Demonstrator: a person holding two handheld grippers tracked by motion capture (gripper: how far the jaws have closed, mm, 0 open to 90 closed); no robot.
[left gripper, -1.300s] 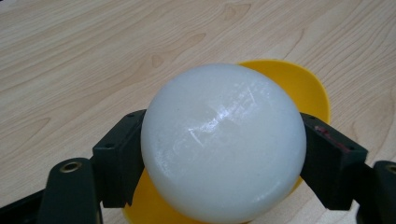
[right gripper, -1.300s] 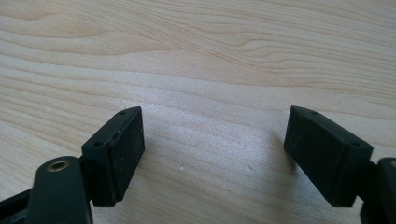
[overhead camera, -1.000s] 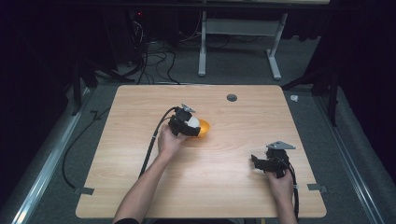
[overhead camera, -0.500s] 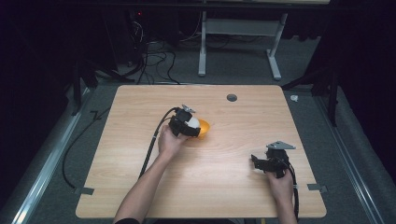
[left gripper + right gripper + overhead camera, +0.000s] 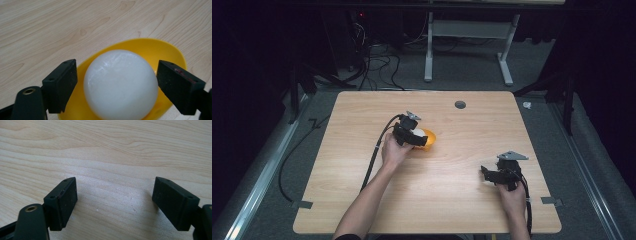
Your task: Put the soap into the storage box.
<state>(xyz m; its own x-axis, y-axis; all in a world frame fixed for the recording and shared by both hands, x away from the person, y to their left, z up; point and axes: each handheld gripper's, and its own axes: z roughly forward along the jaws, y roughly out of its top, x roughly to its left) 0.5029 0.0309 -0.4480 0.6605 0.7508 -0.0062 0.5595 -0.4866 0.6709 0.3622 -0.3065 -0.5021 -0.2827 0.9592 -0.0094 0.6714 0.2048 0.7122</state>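
A white ball [image 5: 120,83] sits in a shallow yellow bowl [image 5: 160,50] on the wooden surface [image 5: 472,130], a little left of the middle and toward the far half. In the high view the bowl [image 5: 430,137] shows as an orange-yellow rim peeking out to the right of the left gripper [image 5: 416,137], which the person's left hand [image 5: 393,151] holds just over it.

In the left gripper view, the left gripper [image 5: 117,83] has its jaws spread, one on each side of the ball. Narrow gaps show between each black pad and the ball's sides, so the gripper is released and brackets the ball without pressing it. The ball covers most of the bowl's inside; the bowl's yellow wall rises behind it and to its right.

The right gripper [image 5: 493,174] is well apart, near the right front part of the surface, held by the right hand [image 5: 512,195]. In the right gripper view, the right gripper [image 5: 113,203] has its jaws wide apart over bare wood, released, with nothing between them.

A cable [image 5: 374,155] trails from the left gripper toward the near left.
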